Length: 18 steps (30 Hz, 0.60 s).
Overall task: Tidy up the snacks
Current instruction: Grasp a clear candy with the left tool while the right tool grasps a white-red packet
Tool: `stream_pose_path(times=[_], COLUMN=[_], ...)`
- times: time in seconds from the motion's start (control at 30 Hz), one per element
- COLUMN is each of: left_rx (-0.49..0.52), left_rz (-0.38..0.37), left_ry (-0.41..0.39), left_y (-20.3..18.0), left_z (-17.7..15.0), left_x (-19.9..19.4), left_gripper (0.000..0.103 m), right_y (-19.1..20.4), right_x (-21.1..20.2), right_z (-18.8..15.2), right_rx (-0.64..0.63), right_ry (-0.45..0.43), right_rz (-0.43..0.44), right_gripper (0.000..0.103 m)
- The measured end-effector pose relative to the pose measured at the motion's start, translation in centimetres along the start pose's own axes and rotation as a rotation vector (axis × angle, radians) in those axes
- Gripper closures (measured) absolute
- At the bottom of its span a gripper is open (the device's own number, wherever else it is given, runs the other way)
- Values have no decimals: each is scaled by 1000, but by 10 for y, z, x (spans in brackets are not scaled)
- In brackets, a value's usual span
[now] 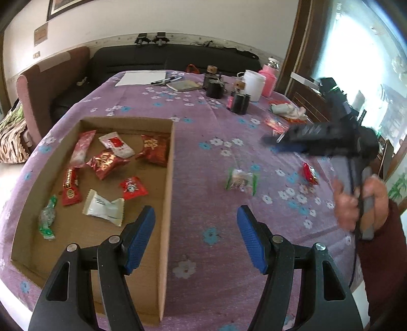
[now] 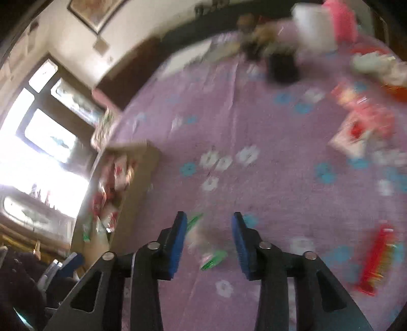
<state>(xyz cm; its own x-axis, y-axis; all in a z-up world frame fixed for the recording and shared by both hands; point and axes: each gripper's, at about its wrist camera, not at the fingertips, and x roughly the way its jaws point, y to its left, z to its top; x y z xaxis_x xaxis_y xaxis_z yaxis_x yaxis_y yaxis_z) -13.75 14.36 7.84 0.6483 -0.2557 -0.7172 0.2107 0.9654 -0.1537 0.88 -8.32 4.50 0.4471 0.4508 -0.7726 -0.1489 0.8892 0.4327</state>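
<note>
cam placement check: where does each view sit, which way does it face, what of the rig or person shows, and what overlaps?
Left wrist: on the left gripper, looking down across the table at the cardboard box; shows its own fingers, the right gripper and a hand.
Right wrist: on the right gripper, angled down at the green-ended candy; only its own fingers show.
Shared: box, candy, purple floral tablecloth.

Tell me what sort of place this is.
Most likely a living room in a home. A round table under a purple floral tablecloth stands beside a dark sofa, with a framed picture on the wall and a large window.
</note>
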Motion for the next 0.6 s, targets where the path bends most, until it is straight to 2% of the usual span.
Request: stream_pose_path(times=[0.07, 0.17, 0.37, 0.53, 0.6], left_rx=[5, 5, 8, 8, 15], left_rz=[-10, -34, -78, -78, -75], left_ry=[3, 12, 72, 86, 94], left_y=[-3, -7, -20, -24, -28], left_z=[-1, 0, -1, 0, 3], left_x=[0, 4, 18, 22, 26], left_gripper=[37, 37, 37, 37, 37], right_y=[-18, -59, -104, -120, -115], right_x=[-32, -56, -32, 1, 14], right_z=[6, 15, 28, 58, 69], right_rx=[17, 123, 226, 296, 272], right_ry=[-122, -193, -183, -169, -168], right_rz=[-109, -198, -262, -278, -336], right_gripper=[51, 50, 49, 48, 45])
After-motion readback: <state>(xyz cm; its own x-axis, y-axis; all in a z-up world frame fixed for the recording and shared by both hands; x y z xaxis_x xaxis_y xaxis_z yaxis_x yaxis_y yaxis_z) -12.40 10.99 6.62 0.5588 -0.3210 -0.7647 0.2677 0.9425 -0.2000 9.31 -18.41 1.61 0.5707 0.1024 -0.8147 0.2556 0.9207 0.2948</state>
